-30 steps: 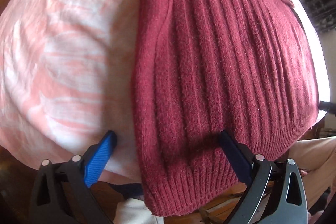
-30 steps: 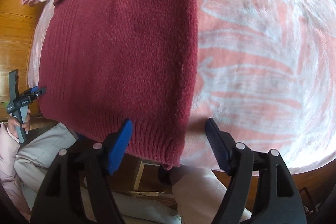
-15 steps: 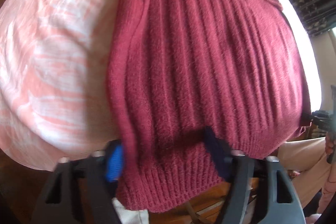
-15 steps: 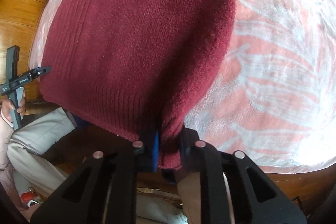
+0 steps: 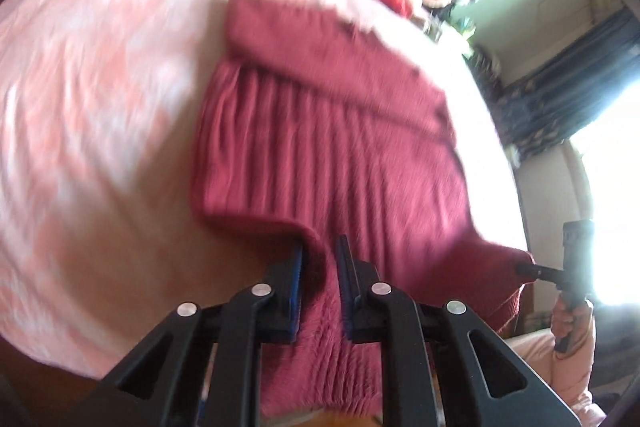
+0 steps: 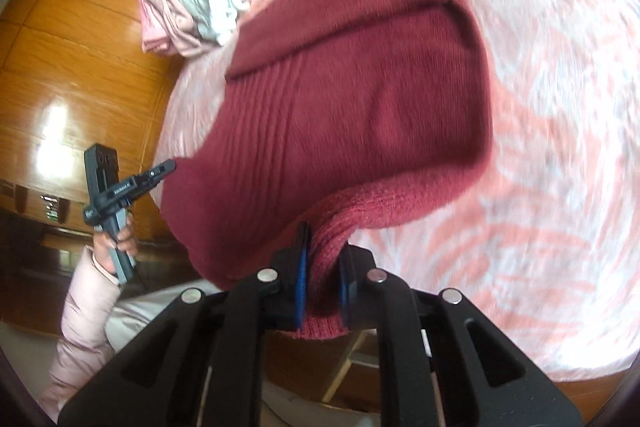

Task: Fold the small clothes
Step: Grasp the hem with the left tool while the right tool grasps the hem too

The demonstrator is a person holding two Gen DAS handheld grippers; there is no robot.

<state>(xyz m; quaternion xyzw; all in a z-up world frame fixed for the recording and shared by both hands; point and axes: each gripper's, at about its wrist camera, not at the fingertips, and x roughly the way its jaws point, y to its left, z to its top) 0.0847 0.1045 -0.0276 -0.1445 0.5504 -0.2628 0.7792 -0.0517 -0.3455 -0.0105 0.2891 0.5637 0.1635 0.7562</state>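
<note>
A bed (image 6: 560, 107) under a pink-and-white patterned cover carries the dark red knit sweater (image 6: 360, 87), spread flat except for its ribbed hem at the near edge of the bed. The left claw (image 5: 320, 267) is closing, with the hem's left corner between its pads; the right claw (image 6: 324, 267) is clamped on the right corner. If either bite is shallow or the claws move unevenly, I judge the stretchy knit could slip free, or the fold could land skewed.
</note>
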